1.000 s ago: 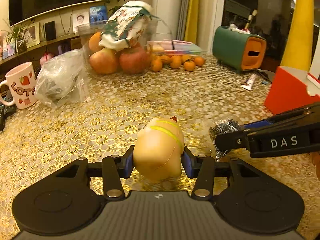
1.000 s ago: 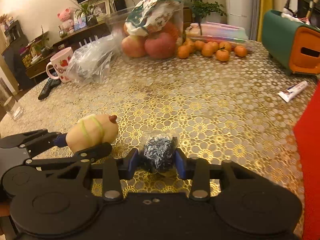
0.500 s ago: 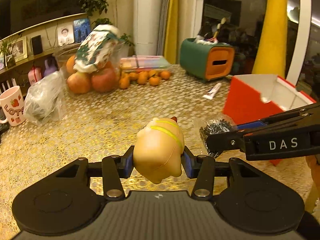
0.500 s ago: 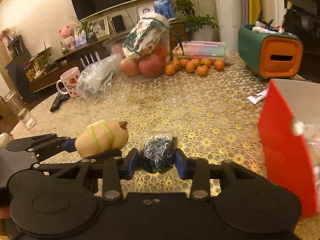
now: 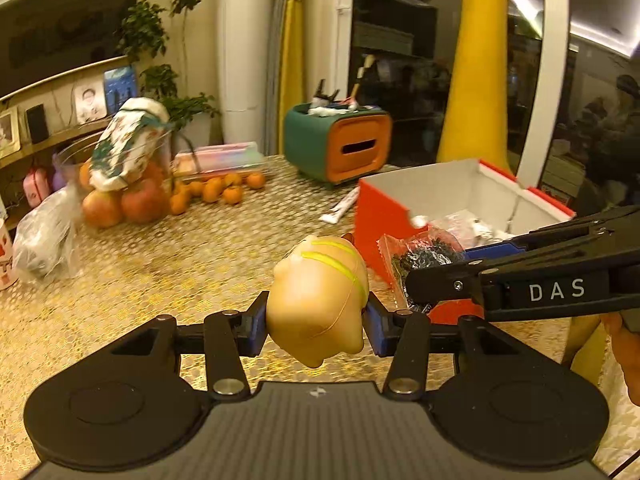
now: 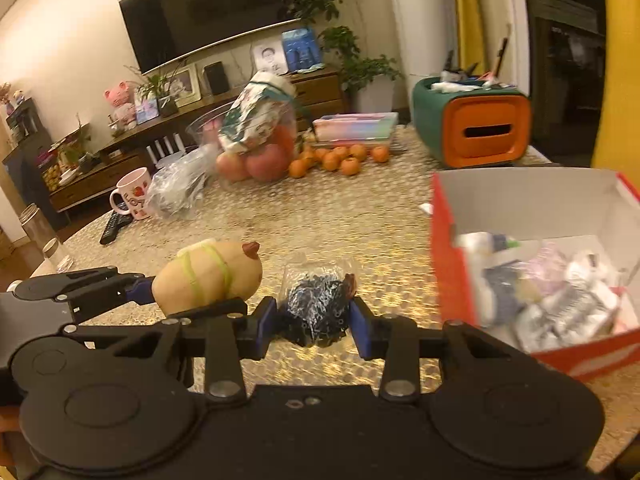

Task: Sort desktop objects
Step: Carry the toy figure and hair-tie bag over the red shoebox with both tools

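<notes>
- Red box [image 6: 448, 280], already part-filled, stands open on the table [image 6: 360, 216], just right of both grippers: the drop-off.
- Left gripper [image 5: 316, 316], clamped on tan toy [image 5: 316, 300], carries it above the table.
- Right gripper [image 6: 314, 320], clamped on dark packet [image 6: 316, 308]; next, judge both over the opening, then release.

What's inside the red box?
The red box holds a jumble of small packets and wrapped bits, too blurry to name. Whatever lies beneath them is covered.

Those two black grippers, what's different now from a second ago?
Both have lifted and swung toward the open red cardboard box, which has come into full view. The left gripper still clamps the tan squishy toy with yellow-green stripes; the right gripper still clamps the clear bag of dark bits. Nothing released.
</notes>
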`<state>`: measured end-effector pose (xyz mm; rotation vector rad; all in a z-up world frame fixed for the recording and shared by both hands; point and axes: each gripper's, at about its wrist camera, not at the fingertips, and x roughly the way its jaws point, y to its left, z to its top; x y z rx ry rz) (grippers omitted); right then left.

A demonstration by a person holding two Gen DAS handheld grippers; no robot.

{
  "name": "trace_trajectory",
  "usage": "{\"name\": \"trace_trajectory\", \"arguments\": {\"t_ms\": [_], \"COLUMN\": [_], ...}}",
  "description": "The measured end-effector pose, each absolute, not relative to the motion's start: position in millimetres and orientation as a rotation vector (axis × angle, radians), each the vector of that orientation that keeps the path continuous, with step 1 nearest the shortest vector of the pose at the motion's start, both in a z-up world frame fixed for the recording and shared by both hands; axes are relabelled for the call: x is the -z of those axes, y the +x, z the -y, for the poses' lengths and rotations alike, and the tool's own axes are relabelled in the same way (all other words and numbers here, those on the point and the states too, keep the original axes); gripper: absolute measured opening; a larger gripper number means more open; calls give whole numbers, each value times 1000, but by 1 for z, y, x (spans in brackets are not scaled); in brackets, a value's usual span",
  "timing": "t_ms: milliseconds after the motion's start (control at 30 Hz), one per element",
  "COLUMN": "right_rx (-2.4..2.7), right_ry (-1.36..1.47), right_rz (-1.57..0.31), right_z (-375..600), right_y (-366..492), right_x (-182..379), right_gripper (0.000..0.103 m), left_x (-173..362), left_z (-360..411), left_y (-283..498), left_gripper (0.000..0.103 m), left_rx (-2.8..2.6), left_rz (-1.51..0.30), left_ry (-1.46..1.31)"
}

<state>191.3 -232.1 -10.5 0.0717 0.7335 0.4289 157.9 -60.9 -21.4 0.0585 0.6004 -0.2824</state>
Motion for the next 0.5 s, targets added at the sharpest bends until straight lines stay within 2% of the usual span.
{"name": "trace_trajectory", "arguments": {"t_ms": [500], "right_rx": [-324], "right_ry": [69], "right_rz": [-687], "right_z": [311], "right_y": [163], "right_x": [-6], "right_gripper": [38], "left_x": [8], "left_z": [134], "left_y": [151], "left_gripper": [47], "left_rx": [383], "left_rz": [-590], "left_ry": [106]}}
